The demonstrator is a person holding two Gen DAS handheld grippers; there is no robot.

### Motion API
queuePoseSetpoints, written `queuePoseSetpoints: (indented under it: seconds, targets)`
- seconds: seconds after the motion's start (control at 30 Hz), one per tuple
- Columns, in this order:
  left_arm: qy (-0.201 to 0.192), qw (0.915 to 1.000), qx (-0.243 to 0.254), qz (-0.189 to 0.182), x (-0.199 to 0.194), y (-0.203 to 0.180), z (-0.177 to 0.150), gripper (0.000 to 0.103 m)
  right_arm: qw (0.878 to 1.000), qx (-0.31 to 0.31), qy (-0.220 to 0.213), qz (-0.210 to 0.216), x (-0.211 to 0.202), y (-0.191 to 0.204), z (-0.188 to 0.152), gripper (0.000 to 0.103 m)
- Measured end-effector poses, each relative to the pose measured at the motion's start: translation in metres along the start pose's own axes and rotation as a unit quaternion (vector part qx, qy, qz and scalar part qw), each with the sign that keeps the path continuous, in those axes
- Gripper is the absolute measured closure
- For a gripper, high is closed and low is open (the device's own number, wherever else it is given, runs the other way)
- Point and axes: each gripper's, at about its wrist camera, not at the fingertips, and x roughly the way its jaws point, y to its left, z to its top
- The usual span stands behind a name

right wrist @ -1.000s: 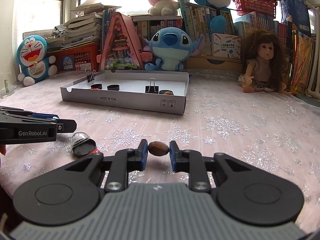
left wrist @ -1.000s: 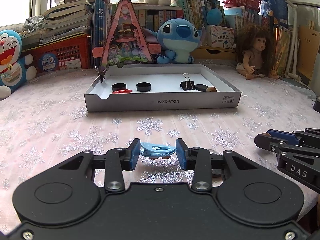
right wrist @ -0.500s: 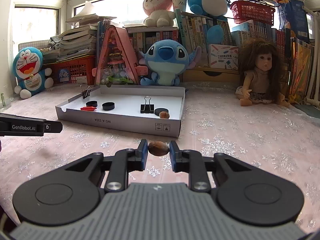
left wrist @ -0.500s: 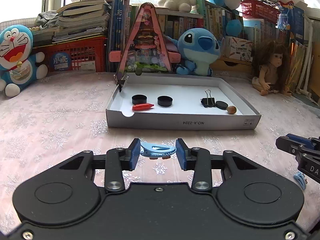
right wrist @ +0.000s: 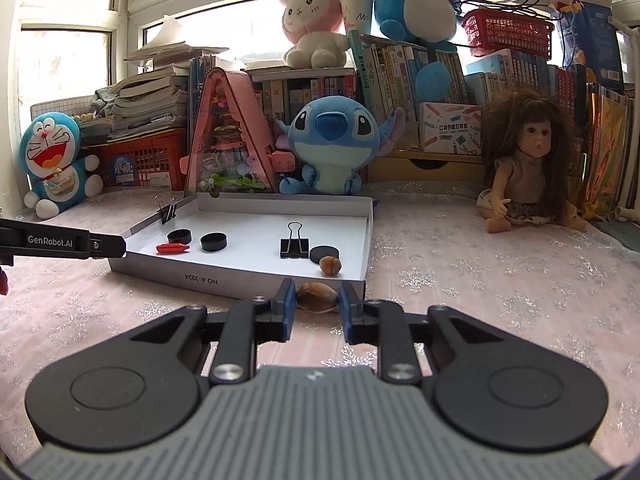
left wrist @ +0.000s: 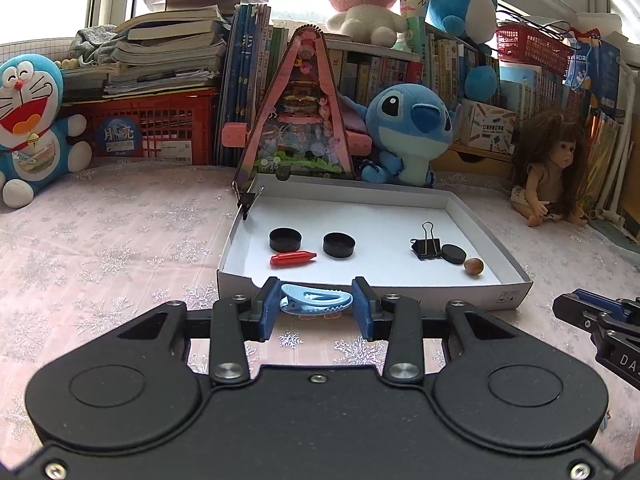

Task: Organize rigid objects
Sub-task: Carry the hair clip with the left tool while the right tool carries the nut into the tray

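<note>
Left wrist view: the white box lid (left wrist: 508,256) lies just ahead of my left tongs (left wrist: 316,308), which grasp a blue hair clip (left wrist: 316,299). My right tongs (right wrist: 318,307) clench a brown nut (right wrist: 316,292) before its near wall.
</note>
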Motion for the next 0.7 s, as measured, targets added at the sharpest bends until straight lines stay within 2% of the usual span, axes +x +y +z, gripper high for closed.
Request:
queuePoseSetpoints:
  seconds: [0.13,0.37,0.7]
  targets:
    - [-0.004,1.0,0.005,-0.005,0.007,-0.003,0.008,0.067,1.0,0.001,0.0,0.0,0.011,0.002,0.006,0.075]
    - [0.016,0.9998,-0.008,-0.01,0.03,-0.001,0.017,0.067,1.0,0.014,0.011,0.002,0.032,0.001,0.016,0.075]
    - [0.032,0.9991,-0.027,-0.001,0.062,0.003,0.026,0.067,0.997,0.059,0.038,0.011,0.065,-0.004,0.026,0.075]
